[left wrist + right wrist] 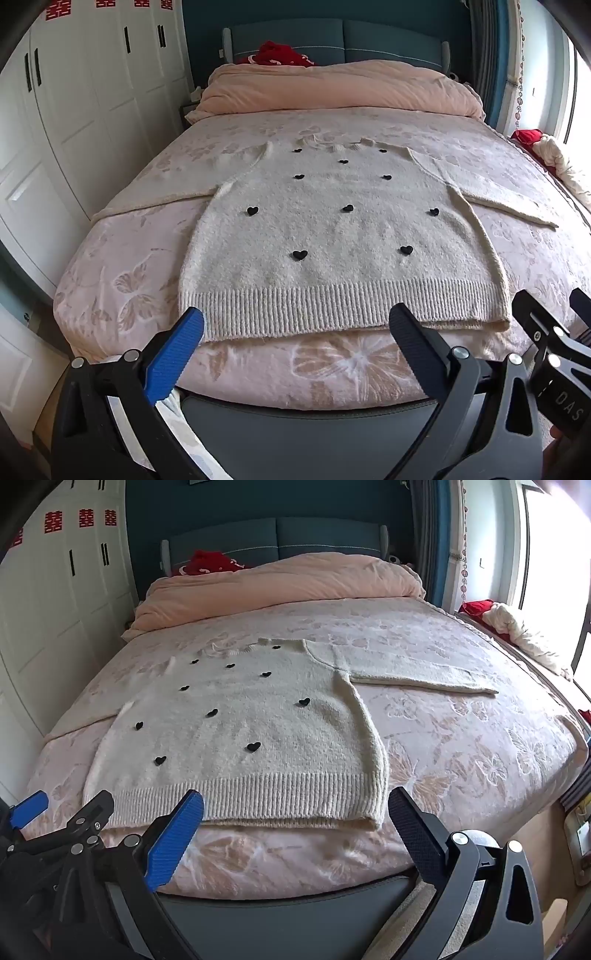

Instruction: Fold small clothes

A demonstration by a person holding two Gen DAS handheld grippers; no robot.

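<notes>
A cream knitted sweater (340,236) with small black hearts lies flat and face up on the bed, sleeves spread out to both sides, ribbed hem nearest me. It also shows in the right wrist view (251,738). My left gripper (295,325) is open and empty, just in front of the hem, near its left half. My right gripper (295,805) is open and empty, in front of the hem's right corner. The right gripper shows at the right edge of the left wrist view (554,332). The left gripper shows at the left edge of the right wrist view (62,812).
The bed (155,258) has a pink floral cover. A peach duvet (332,88) is bunched at the headboard with a red item (284,53) behind it. White wardrobes (74,110) stand at left. Red and white cloth (517,627) lies by the window at right.
</notes>
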